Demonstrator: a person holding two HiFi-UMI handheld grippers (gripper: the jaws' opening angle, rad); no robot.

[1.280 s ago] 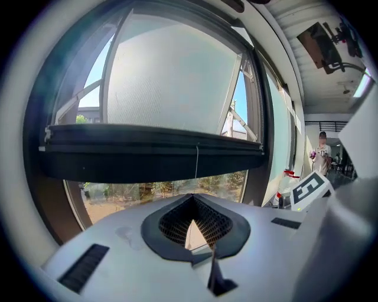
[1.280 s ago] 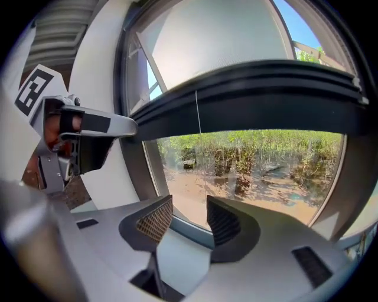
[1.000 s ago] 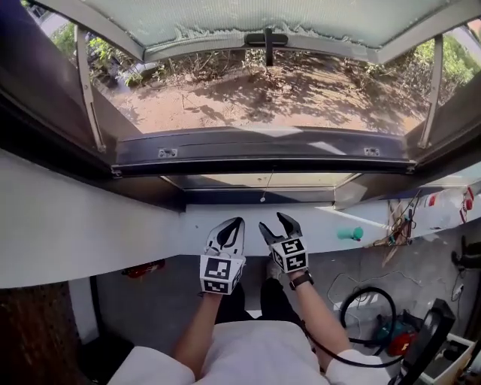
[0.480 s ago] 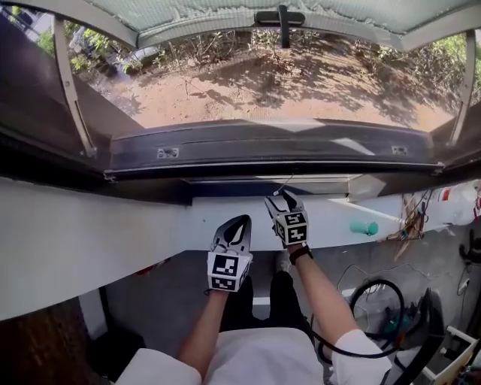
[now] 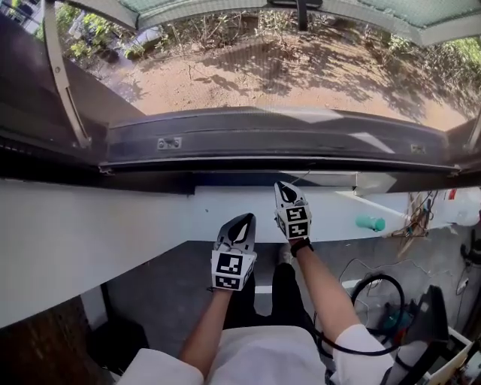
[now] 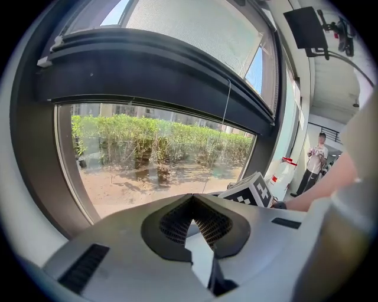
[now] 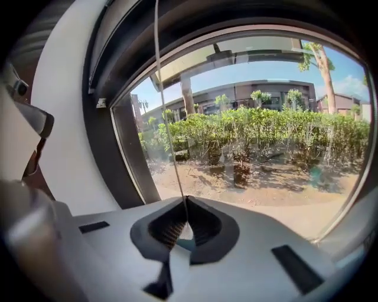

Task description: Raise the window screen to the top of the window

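The right gripper (image 7: 186, 199) has its jaws pressed together on a thin pull cord (image 7: 172, 148), having just closed around it. The cord rises from the jaw tips to the upper left of the right gripper view, where the frame edge cuts off its top end. In the head view the same cord is a faint line, hard to follow, between the gripper and the dark rail (image 5: 278, 139) just above it.

The left gripper (image 6: 192, 197) sits lower and to the left in the head view. Its jaws are together at the tips with nothing between them, and it is clear of the cord.

The window screen (image 6: 195, 35) shows as pale mesh above the rail in the upper part of the left gripper view. Below the rail the glass gives an open look at a row of green shrubs (image 7: 266, 130).

In the head view the window's top lies outside the frame, and a dark handle (image 5: 301, 11) is clipped by the upper edge. A white wall (image 5: 90, 233) runs beneath the window. A teal object (image 5: 370, 223) at centre right is too small to identify, and looped cables (image 5: 368, 301) lie at lower right. A person (image 6: 319, 156) stands far off at the right edge of the left gripper view.
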